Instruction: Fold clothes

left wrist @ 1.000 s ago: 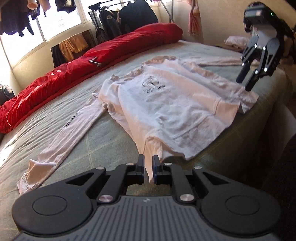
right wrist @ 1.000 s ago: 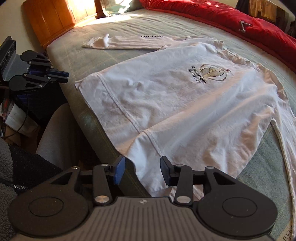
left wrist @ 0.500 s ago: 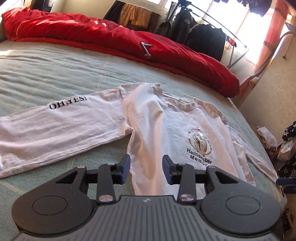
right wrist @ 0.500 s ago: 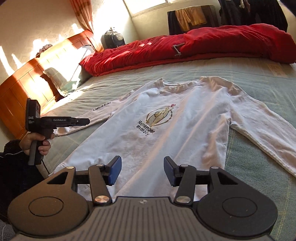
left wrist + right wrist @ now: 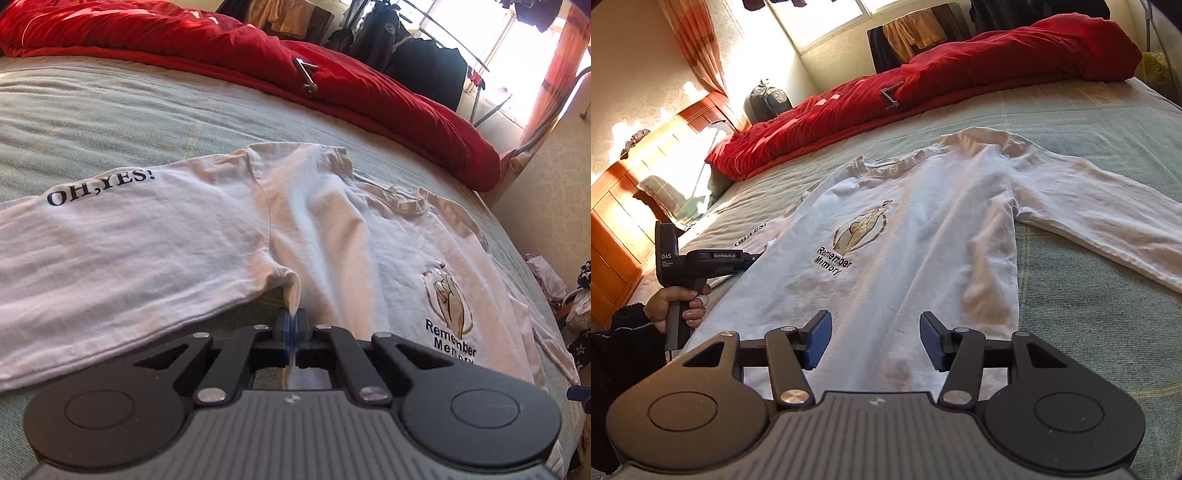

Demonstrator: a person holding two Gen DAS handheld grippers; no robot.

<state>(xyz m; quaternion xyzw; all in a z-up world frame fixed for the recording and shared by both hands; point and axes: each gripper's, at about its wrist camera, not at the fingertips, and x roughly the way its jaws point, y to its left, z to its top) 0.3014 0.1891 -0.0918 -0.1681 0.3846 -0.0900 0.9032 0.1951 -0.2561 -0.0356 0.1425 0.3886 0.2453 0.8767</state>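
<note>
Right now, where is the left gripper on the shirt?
In the left wrist view, the left gripper is shut on the white shirt at the underarm, where the "OH, YES!" sleeve meets the body, above the green bedspread.

White long-sleeved shirt point(image 5: 207, 236), spread on the bed:
- Left sleeve point(image 5: 110, 243), upper part: "OH,YES!" in dark capitals. From the right wrist view the same print is foreshortened and not cleanly legible.
- Chest, under an oval gold-toned emblem point(image 5: 860, 230): "Remember Memory" in black, on two lines.

Left gripper point(image 5: 753, 257), seen from the right wrist view:
- Top bar: "GenRobot.AI" in small white letters.
- Rear block: "DAS" in white; smaller lines beneath, too small to read.

Bedcover point(image 5: 1100, 92), far right edge: faint printed text, unreadable.
</note>
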